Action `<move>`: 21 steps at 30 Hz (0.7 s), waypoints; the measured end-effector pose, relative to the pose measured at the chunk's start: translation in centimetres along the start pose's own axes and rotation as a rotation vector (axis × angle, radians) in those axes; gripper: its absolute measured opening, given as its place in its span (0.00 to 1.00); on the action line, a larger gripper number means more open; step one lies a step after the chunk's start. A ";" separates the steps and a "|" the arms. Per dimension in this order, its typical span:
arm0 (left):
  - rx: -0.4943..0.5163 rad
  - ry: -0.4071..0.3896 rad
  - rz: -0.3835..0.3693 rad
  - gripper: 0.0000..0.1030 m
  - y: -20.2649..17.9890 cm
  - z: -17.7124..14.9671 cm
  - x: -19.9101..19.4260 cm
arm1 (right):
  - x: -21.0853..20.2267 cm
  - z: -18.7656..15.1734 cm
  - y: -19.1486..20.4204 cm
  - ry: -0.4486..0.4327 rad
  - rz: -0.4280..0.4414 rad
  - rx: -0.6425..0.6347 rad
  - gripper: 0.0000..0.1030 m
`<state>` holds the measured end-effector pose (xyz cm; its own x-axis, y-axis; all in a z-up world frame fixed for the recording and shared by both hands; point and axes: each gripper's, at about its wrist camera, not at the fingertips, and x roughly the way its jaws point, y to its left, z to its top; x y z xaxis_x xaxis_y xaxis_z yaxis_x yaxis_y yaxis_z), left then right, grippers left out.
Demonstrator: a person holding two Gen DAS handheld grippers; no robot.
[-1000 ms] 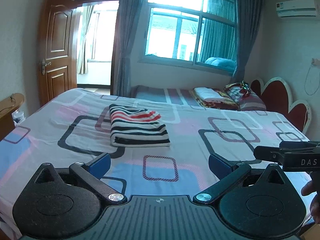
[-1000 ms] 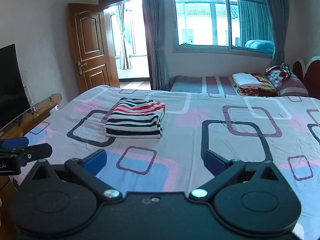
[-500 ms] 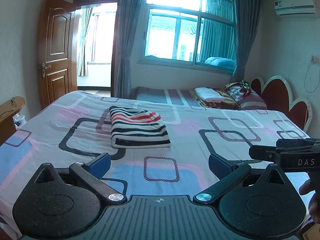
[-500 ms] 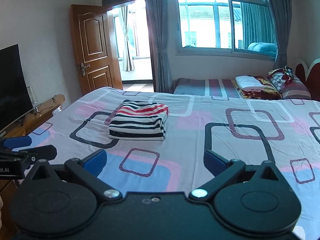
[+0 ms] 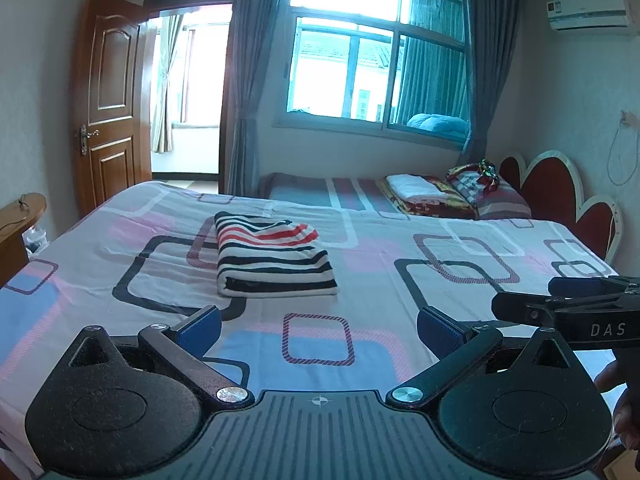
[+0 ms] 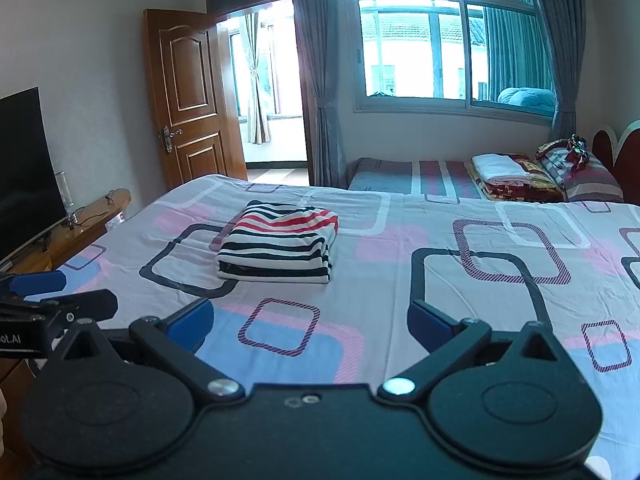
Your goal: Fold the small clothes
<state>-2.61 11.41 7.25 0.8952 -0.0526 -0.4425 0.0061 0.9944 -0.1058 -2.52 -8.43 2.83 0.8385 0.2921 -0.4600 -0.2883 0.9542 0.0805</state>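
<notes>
A folded garment with black, white and red stripes lies on the bed, also seen in the right wrist view. My left gripper is open and empty, held above the bed's near edge, well short of the garment. My right gripper is open and empty too, at about the same distance. The right gripper shows at the right edge of the left wrist view; the left gripper shows at the left edge of the right wrist view.
A second bed with folded bedding stands under the window. A red headboard is at the right. A TV on a wooden cabinet is at the left, beside an open door.
Both grippers have drawn back and risen slightly from the bed; the garment has not moved. Both stay open.
</notes>
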 end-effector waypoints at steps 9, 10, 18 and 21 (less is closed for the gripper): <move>0.010 -0.001 -0.007 1.00 0.3 0.2 0.1 | -0.1 0.1 0.0 -0.006 0.002 -0.007 0.99; 0.012 -0.002 -0.006 1.00 0.4 0.3 0.0 | -0.1 0.1 0.0 -0.007 0.002 -0.007 0.99; 0.015 -0.005 -0.006 1.00 0.5 0.4 0.0 | 0.0 0.2 0.0 -0.011 0.002 -0.012 0.99; 0.012 -0.007 -0.007 1.00 0.6 0.4 0.0 | 0.1 0.4 0.1 -0.011 0.004 -0.014 0.99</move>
<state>-2.44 12.04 7.60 0.8982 -0.0590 -0.4355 0.0179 0.9950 -0.0978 -2.31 -8.27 3.11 0.8424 0.2971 -0.4496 -0.2984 0.9519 0.0699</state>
